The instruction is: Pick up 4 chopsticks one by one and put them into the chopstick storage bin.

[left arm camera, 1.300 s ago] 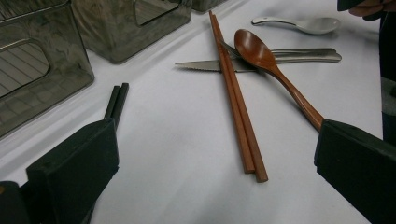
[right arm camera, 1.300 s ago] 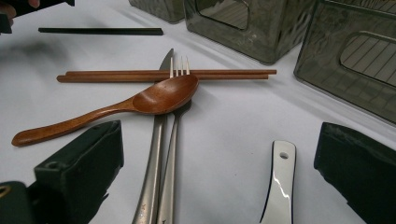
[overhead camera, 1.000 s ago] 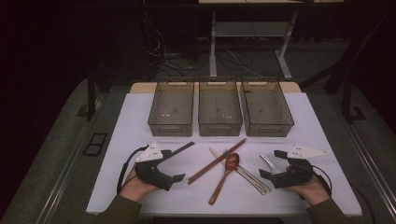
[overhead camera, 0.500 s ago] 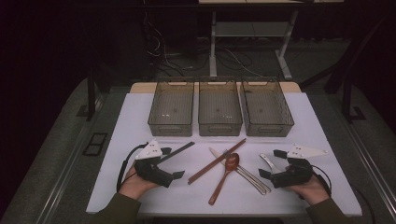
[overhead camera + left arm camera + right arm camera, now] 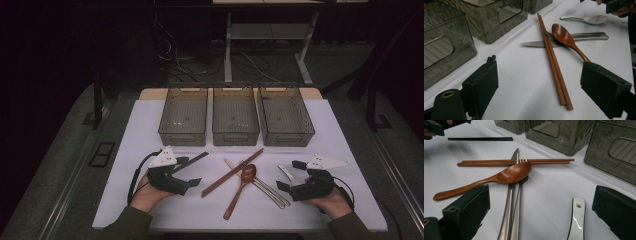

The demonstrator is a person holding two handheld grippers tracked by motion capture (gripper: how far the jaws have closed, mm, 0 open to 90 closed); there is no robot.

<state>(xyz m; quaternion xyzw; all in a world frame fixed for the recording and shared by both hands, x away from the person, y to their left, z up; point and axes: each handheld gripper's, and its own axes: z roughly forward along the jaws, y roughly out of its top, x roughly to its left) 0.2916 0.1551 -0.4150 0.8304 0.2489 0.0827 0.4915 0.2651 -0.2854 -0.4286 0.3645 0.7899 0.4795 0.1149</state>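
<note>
Little has shifted since the earlier frames: both hands sit where they were on the near side of the white table mat, cutlery unmoved, though the left gripper's jaws have just been closing a little, nothing between them. Mat runs wide, with bare margin to the left of the left gripper and along the near edge. Three smoky translucent bins stand in a row across the far half, side by side, nearly touching, an open strip of mat between them and the cutlery. Left gripper jaws still stand wide in the left gripper view, empty mat between, the near ends of the brown wooden chopsticks lying just ahead, nearer the right-hand jaw. Chopsticks lie as a touching pair, diagonal, crossing over a serrated knife. Wooden spoon rests bowl-up on the steel handles of the knife and a fork, just right of the chopsticks. Right gripper jaws wide apart, holding nothing; a white ceramic spoon lies between them, handle end nearest, whether touching I cannot tell. Black chopstick lies alone beside the left gripper.
</note>
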